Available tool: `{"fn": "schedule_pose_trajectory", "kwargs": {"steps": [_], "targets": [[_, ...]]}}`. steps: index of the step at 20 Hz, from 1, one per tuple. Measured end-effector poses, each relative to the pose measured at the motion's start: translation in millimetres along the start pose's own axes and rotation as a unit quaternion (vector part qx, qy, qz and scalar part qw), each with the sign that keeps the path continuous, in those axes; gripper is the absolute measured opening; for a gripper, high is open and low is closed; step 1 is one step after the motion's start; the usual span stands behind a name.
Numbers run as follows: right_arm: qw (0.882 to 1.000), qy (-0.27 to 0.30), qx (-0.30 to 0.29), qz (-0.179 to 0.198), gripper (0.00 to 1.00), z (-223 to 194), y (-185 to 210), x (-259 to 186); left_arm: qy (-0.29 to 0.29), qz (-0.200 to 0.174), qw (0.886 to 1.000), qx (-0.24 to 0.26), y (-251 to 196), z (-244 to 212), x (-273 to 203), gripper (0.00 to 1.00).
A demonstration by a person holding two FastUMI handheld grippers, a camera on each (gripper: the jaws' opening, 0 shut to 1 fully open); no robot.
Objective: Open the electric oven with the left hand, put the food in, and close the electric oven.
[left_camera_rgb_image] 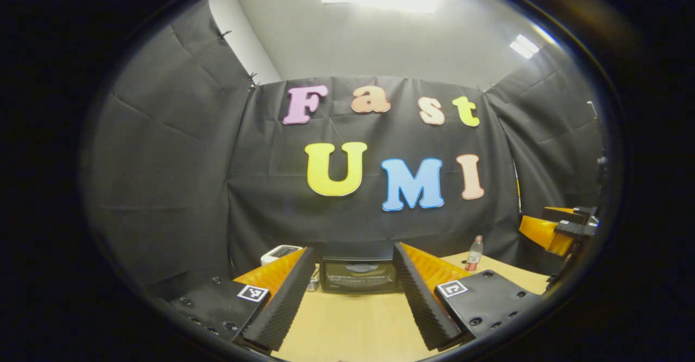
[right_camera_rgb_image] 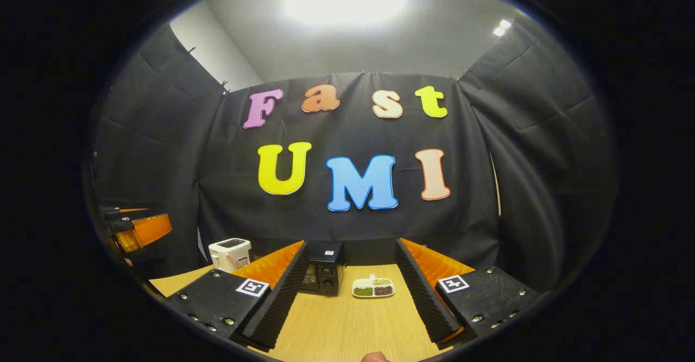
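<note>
While both grippers hover above the wooden table (left_camera_rgb_image: 347, 324) with fingers spread and nothing between them, the oven (left_camera_rgb_image: 358, 275) sits at the far edge against the wall, door closed — framed by the left gripper (left_camera_rgb_image: 355, 302). Ahead of the right gripper (right_camera_rgb_image: 353, 302), a food tray (right_camera_rgb_image: 373, 287) lies just right of the oven, with a toaster (right_camera_rgb_image: 230, 253) farther left and a bottle (left_camera_rgb_image: 474, 253) off to the right.

So the electric oven (left_camera_rgb_image: 359, 275) is a small black countertop one, sitting upright at the back of the wooden counter (left_camera_rgb_image: 347, 324) against the booth wall. Door's shut, with a glass window on the front. In the right gripper view its knobs sit on the right side of the front. The food is a white divided dish (right_camera_rgb_image: 373, 288) with green, tan and dark reddish portions, just right of the oven.
</note>
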State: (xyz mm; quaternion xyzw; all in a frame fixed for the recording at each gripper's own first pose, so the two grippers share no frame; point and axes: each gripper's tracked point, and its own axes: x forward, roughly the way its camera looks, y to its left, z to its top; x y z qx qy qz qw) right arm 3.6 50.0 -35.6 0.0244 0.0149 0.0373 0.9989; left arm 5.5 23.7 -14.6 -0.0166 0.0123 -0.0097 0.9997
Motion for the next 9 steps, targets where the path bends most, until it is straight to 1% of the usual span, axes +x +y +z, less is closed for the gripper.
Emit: {"fn": "schedule_pose_trajectory", "kwargs": {"steps": [2, 8, 9], "targets": [[1.0, 0.0, 0.003, 0.002, 0.97, 0.1, 4.0, 2.9, -0.008, 0.005, 1.0, 0.005, 4.4, 4.8, -1.9, 1.0], [1.0, 0.001, 0.004, 0.005, 0.97, -0.5, 9.5, 9.8, -0.009, 0.011, 1.0, 0.007, 7.5, 6.1, -6.4, 1.0], [1.0, 0.001, 0.004, 0.008, 0.97, -0.5, 10.7, 9.8, -0.009, 0.01, 1.0, 0.005, 7.5, 6.6, -7.3, 0.97]]}}
